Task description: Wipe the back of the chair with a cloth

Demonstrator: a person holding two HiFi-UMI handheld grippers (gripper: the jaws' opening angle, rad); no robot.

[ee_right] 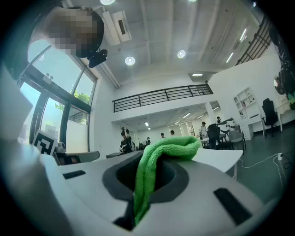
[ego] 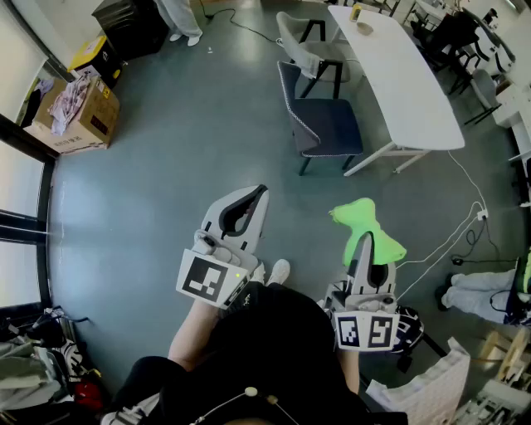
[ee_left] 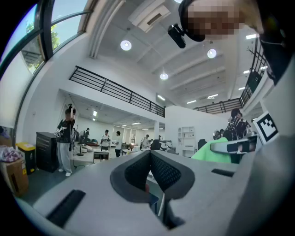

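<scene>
The chair (ego: 322, 116) has a dark blue seat and a pale grey back, and it stands by the white table (ego: 415, 91) well ahead of both grippers. My right gripper (ego: 366, 242) is shut on a bright green cloth (ego: 367, 222), which bunches out past its tips. In the right gripper view the cloth (ee_right: 154, 163) is pinched between the jaws of that gripper (ee_right: 146, 171) and folds over to the right. My left gripper (ego: 254, 197) is shut with nothing in it; its jaws meet in the left gripper view (ee_left: 149, 159). Both grippers hang above the floor, far from the chair.
A second grey chair (ego: 300, 37) sits behind the first. A cardboard box (ego: 79, 112) and a black cabinet (ego: 129, 25) stand at the far left. Cables (ego: 465, 232) run over the floor on the right. People stand in the distance (ee_left: 67, 140).
</scene>
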